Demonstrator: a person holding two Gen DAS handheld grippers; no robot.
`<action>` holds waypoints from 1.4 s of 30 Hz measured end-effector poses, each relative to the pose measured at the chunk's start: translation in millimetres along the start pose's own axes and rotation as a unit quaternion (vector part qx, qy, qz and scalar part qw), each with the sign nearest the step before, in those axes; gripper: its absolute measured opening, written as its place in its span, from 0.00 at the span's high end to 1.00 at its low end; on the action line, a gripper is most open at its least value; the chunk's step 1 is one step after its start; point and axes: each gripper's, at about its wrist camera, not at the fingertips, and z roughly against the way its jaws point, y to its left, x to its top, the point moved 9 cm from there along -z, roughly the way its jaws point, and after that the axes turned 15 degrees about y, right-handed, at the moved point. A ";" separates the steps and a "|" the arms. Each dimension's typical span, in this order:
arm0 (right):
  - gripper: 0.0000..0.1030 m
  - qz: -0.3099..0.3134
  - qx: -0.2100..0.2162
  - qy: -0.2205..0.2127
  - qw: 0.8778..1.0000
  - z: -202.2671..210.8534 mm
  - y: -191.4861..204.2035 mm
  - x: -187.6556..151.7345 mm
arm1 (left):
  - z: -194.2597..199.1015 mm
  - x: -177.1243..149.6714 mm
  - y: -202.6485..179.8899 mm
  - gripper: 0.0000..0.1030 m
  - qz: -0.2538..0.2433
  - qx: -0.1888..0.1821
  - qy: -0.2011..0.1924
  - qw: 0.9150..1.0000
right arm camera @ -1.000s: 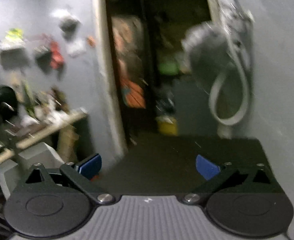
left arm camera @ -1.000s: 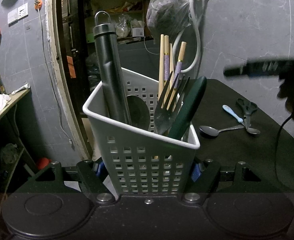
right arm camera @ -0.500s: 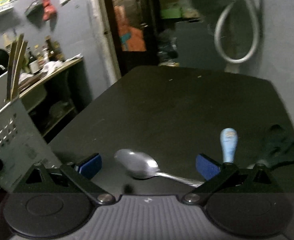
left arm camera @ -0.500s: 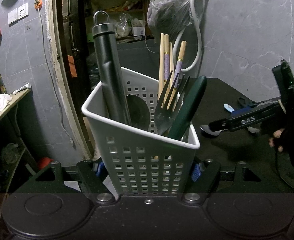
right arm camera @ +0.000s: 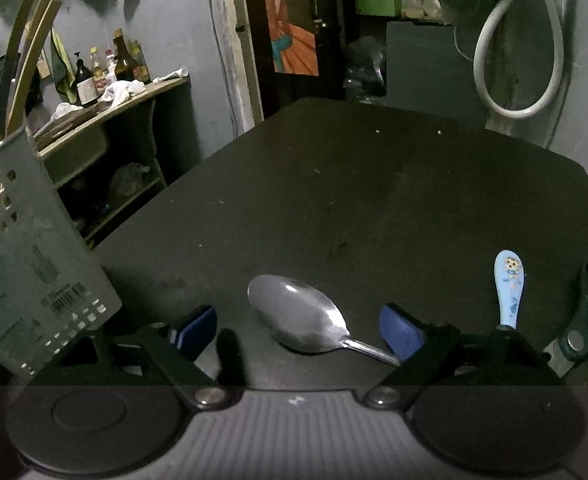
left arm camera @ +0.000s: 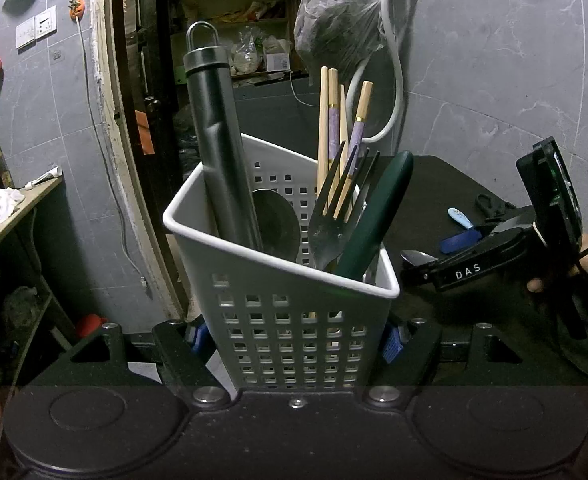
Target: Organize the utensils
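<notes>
Black table (right arm camera: pixel 374 184), spoon (right arm camera: pixel 302 316) (bowl far-left)

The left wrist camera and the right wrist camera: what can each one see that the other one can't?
Only the left wrist view looks into the white basket, which the left gripper grips: fork, chopsticks, green handle.

Only the right wrist view shows the whole metal spoon lying between the right gripper and its open, just-closing jaws.

Both show the basket, blue-handled spoon and black table.

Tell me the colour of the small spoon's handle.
Light blue with a cartoon print on the small spoon; right wrist view.
</notes>
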 end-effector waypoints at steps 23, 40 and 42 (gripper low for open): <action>0.49 -0.052 0.043 0.019 0.998 19.6 13.1 -21.5 | 0.1 0.0 -0.2 0.25 0.001 -0.001 0.000 1.000; 0.75 -0.214 0.158 0.025 0.963 23.1 -37.2 -26.7 | 0.1 0.0 -0.2 0.25 0.000 0.000 -0.001 1.000; 0.78 -0.231 0.164 0.019 0.959 24.5 -42.2 -27.6 | 0.0 0.0 -0.1 0.25 0.000 0.000 0.000 1.000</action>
